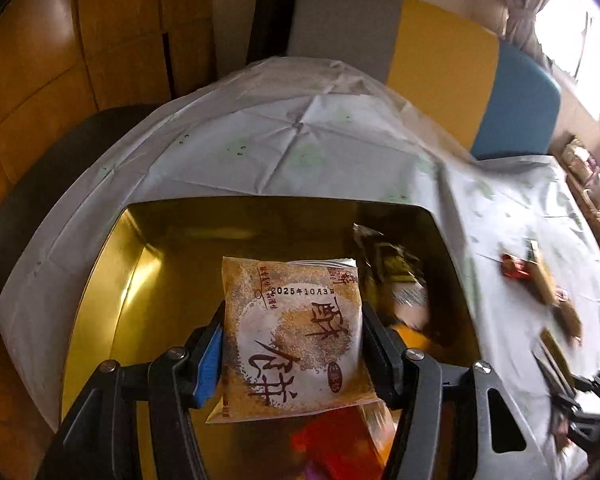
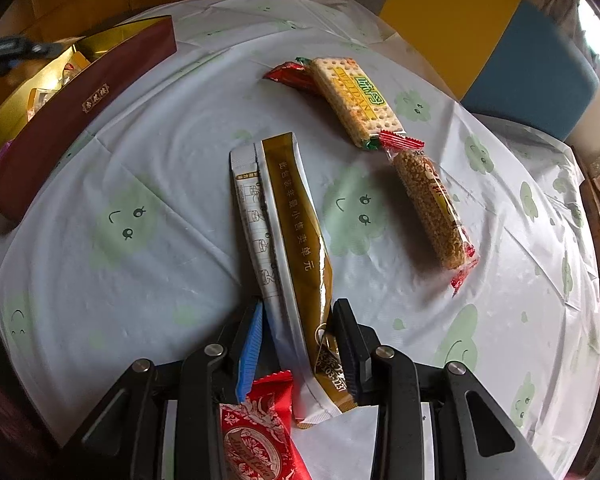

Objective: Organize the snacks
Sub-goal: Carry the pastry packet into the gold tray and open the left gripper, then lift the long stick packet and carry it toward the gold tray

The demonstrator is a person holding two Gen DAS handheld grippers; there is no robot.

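Observation:
My left gripper [image 1: 292, 344] is shut on a square brown-and-white pastry packet [image 1: 296, 336] and holds it over the open gold-lined box [image 1: 112, 280]. Other wrapped snacks [image 1: 396, 276] lie in the box. My right gripper [image 2: 298, 320] is shut on a long gold-and-silver stick sachet [image 2: 288, 240], low over the table. A red wrapped snack [image 2: 260, 428] lies under the right gripper. A cracker pack [image 2: 356, 100], a small red snack [image 2: 288, 76] and a sesame bar [image 2: 432, 208] lie on the cloth beyond. The box, dark red outside [image 2: 80, 120], stands at the left.
The round table carries a white cloth with green cloud faces [image 2: 140, 220]. Chairs in grey [image 1: 348, 20], yellow [image 1: 440, 64] and blue [image 1: 516, 100] stand behind it. Wooden cabinets [image 1: 80, 40] are at the left. A shelf with clutter [image 1: 588, 184] is at the right.

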